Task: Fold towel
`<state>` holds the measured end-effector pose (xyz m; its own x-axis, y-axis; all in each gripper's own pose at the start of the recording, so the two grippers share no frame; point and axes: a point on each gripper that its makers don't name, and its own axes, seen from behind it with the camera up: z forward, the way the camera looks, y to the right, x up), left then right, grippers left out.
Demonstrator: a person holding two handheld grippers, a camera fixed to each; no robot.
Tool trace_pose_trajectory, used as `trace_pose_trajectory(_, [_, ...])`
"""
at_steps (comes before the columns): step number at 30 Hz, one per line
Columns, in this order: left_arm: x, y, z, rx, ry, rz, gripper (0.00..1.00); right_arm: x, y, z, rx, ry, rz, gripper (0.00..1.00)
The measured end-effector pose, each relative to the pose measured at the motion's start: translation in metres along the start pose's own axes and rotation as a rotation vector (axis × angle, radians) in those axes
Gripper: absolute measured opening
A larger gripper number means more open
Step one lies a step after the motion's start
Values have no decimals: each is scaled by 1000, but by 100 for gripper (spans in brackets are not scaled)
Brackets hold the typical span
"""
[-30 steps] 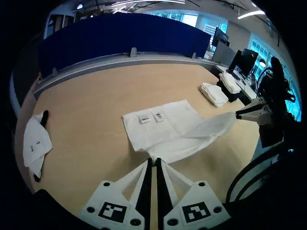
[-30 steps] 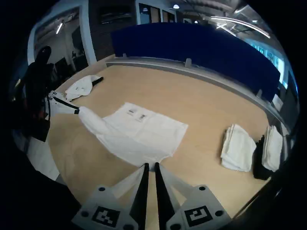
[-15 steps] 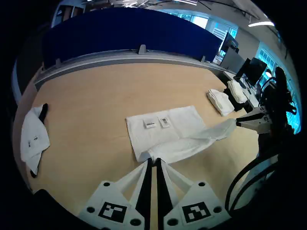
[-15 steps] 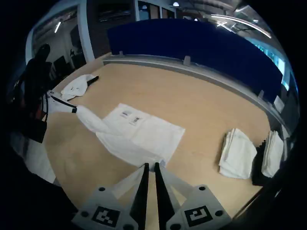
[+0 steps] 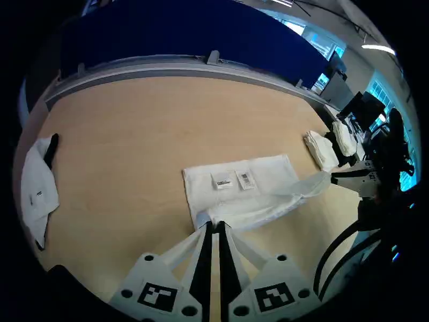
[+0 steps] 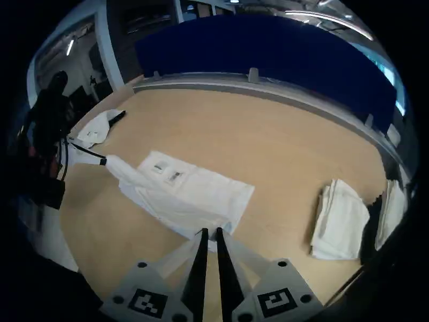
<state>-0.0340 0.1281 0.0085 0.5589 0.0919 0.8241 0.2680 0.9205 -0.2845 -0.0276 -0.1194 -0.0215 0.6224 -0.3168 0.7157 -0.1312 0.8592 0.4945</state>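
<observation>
The left tool [image 5: 214, 228] and right tool [image 6: 209, 233] each pinched a near corner of the towel [image 5: 252, 182], whose far half lay flat on the surface [image 5: 134, 123]; an uneven pull could free a corner and skew the fold

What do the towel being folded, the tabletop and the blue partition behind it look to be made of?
The towel looks like soft white woven cloth, likely cotton, since it drapes and creases where it is lifted. The tabletop is a pale wood-look surface, probably laminate, smooth with a dull sheen. The partition is dark blue and matte, seemingly fabric-covered, though it is too far off to be sure.
</observation>
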Motion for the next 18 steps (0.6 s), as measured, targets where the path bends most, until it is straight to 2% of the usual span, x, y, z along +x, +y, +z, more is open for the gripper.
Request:
trace_pose_trajectory(10, [0, -15, 35, 15, -53, 45, 8, -7, 17, 37, -24, -54, 28, 12])
trace_pose_trajectory(18, [5, -25, 55, 27, -67, 49, 8, -6, 23, 54, -44, -74, 28, 12])
